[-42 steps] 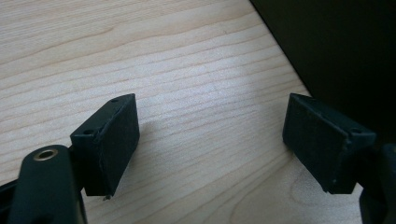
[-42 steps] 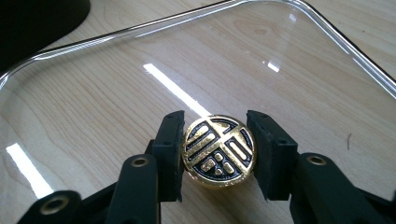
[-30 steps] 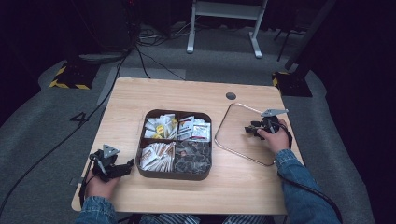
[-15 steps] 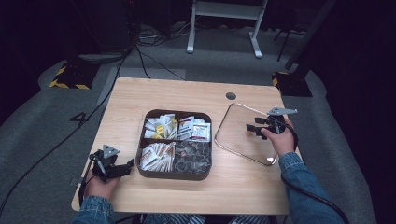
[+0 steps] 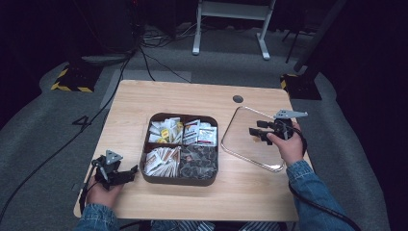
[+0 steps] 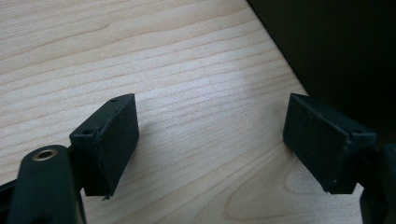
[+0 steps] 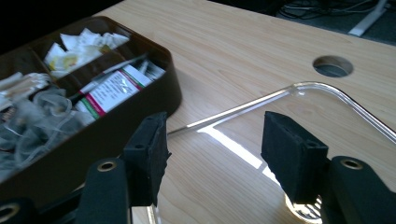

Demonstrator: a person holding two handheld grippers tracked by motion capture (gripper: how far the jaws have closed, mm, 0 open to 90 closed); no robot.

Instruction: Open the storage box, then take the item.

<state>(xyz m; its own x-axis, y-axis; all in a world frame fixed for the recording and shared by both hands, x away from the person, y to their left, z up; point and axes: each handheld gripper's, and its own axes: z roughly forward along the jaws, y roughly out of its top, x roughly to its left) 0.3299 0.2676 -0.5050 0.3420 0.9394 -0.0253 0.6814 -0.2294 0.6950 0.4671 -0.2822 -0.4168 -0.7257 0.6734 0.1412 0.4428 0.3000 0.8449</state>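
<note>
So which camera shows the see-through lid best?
The high view: the whole clear lid lies flat right of the brown box. The right gripper view catches just its near rim and a corner; the left gripper view looks at bare table.

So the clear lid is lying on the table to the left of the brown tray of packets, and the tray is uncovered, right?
Not quite. The clear lid lies on the table to the right of the brown tray, not the left, with the right gripper above it. The high view shows this. The tray is indeed uncovered, its packets showing.
</note>
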